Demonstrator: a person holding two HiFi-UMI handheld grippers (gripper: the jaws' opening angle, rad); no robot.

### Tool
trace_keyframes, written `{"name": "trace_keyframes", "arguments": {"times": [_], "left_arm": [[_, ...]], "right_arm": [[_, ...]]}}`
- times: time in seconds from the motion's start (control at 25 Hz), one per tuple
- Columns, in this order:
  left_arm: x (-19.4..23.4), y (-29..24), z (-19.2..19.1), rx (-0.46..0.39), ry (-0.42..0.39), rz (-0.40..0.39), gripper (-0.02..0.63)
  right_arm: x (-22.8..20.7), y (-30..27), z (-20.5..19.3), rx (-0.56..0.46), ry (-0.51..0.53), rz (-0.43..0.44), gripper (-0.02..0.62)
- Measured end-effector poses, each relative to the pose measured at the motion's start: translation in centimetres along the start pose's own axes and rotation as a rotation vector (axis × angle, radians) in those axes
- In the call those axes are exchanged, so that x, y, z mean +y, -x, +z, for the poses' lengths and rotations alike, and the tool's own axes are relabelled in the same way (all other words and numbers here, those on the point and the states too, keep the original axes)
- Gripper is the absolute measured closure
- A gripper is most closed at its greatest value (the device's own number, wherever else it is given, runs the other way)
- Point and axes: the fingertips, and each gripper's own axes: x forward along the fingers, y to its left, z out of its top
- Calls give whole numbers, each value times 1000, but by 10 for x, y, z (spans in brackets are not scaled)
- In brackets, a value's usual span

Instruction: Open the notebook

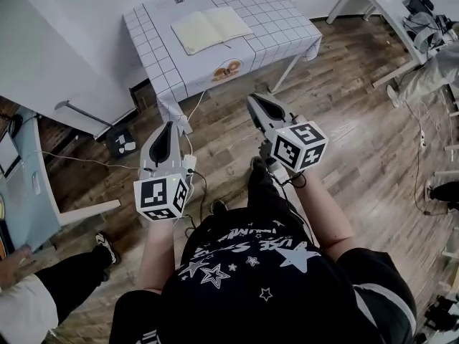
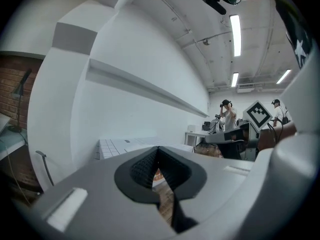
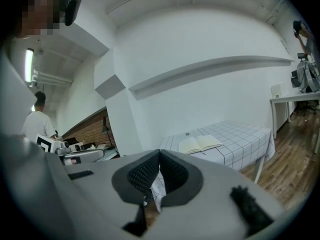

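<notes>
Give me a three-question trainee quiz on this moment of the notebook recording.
1. True or false: the notebook lies open on the table.
2. What does the left gripper hold? A) a cup B) nothing C) the notebook
3. How do the jaws of the right gripper stand?
Key: 1 true. 2 B. 3 together, with nothing between them.

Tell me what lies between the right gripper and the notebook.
Head view: only bare wooden floor and the hanging front of the checked tablecloth lie between the right gripper and the open notebook; no object stands in that stretch.
</notes>
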Motion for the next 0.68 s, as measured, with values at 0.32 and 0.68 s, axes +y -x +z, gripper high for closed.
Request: {"name": "trace_keyframes", "arguments": {"times": [0.32,0.68], "left_arm": [[-30,6,0,0,-11,-89,597],[-61,5,47,12,1,-103,597]], "right_arm": [[4,52,-6,-7,3,-85,580],[11,80,37,-22,-17,-74,580]]}}
